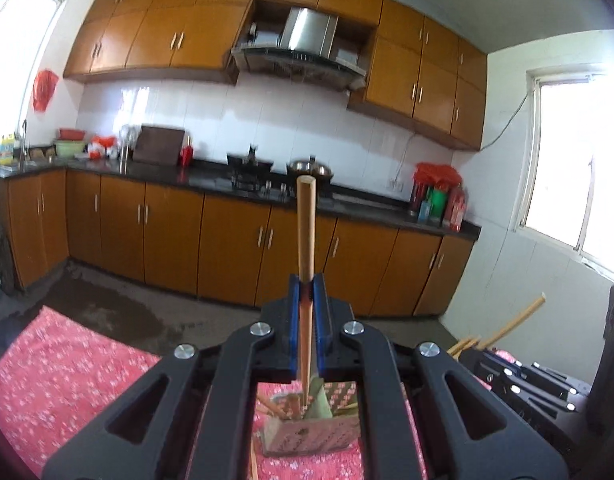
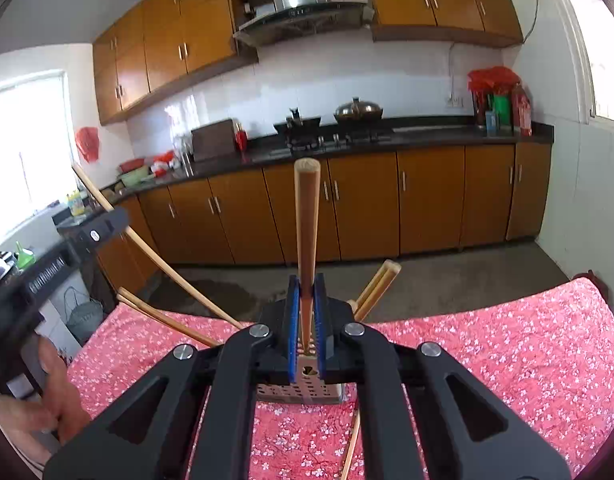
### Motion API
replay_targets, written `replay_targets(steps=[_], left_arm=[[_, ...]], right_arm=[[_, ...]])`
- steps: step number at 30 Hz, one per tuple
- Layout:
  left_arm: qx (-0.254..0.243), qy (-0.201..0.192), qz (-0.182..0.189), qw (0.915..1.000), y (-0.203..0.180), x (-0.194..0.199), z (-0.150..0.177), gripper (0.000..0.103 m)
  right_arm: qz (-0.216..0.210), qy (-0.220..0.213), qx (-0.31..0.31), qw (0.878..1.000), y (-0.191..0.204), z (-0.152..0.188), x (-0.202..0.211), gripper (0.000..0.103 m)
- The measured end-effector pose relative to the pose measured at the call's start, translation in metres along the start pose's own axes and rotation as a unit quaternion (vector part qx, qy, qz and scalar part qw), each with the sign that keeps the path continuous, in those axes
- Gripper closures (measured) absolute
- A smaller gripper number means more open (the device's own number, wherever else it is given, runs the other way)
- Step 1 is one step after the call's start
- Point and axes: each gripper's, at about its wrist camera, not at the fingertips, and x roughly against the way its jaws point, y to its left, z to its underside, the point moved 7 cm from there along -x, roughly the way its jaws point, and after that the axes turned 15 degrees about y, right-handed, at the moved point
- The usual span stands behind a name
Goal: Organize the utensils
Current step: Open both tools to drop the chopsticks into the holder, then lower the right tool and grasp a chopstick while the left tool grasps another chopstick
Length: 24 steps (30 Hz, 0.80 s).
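Left wrist view: left gripper [image 1: 306, 294] has its blue pads clenched on a wooden chopstick [image 1: 306, 232], which stands nearly upright with its thick end up.
Chopstick's lower end: it hangs over the perforated metal utensil holder [image 1: 307, 432] on the red floral tablecloth [image 1: 67, 372]; whether the tip is already inside, I cannot tell.
Holder contents: a few other wooden sticks lean inside it.
Far right of this view: the other gripper's black body, with chopsticks poking up beside it.

Right wrist view: right gripper [image 2: 306, 296] is likewise clamped on a second wooden chopstick [image 2: 306, 224], upright, directly above the same utensil holder [image 2: 299, 392].
Around it: more chopsticks [image 2: 377, 284] fan out of the holder; loose ones [image 2: 351, 452] lie on the tablecloth [image 2: 507, 360].
Left edge: the left gripper [image 2: 103, 224] with its stick slanting down.

Risk: both tools crowd one small holder, so they may collide.
Risk: a tip catching the rim or a leaning stick could tip the light holder.
Risk: letting go too high could bounce a chopstick out.
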Motion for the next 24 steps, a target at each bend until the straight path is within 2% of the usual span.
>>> replay_targets(steps=[2, 4, 5, 7, 12, 15, 18, 20, 22, 24], left_arm=[[0.009, 0.016, 0.005, 0.9998, 0.003, -0.011, 0.006, 0.094], [0.013, 0.02, 0.006, 0.9997, 0.006, -0.013, 0.006, 0.087], [0.014, 0.019, 0.005, 0.9997, 0.009, -0.011, 0.005, 0.084], [0.014, 0.011, 0.004, 0.9998, 0.013, -0.003, 0.003, 0.075], [0.015, 0.002, -0.007, 0.9999, 0.028, 0.027, 0.003, 0.071], [0.013, 0.01, -0.024, 0.9996, 0.046, 0.045, 0.018, 0.065], [0.009, 0.028, -0.043, 0.9986, 0.07, 0.054, 0.048, 0.059], [0.001, 0.056, -0.063, 0.9964, 0.088, 0.047, 0.076, 0.059], [0.007, 0.101, -0.082, 0.9915, 0.11, 0.031, 0.11, 0.059], [0.021, 0.136, -0.092, 0.9862, 0.129, 0.019, 0.138, 0.059]], right_arm=[[0.001, 0.002, -0.002, 1.0, 0.001, 0.002, -0.004, 0.094], [0.003, -0.002, -0.001, 1.0, 0.002, 0.001, -0.003, 0.092], [0.002, -0.006, -0.001, 1.0, 0.002, 0.0, -0.001, 0.088], [0.005, -0.021, -0.002, 1.0, 0.001, -0.003, 0.009, 0.078], [0.017, -0.061, -0.015, 0.998, -0.012, -0.011, 0.039, 0.076], [0.038, -0.058, -0.037, 0.997, -0.036, 0.004, 0.049, 0.067], [0.069, -0.022, -0.053, 0.996, -0.061, 0.033, 0.034, 0.064], [0.087, 0.024, -0.063, 0.994, -0.077, 0.063, 0.008, 0.064], [0.086, 0.077, -0.073, 0.991, -0.086, 0.096, -0.019, 0.064], [0.065, 0.136, -0.082, 0.985, -0.086, 0.137, -0.049, 0.065]])
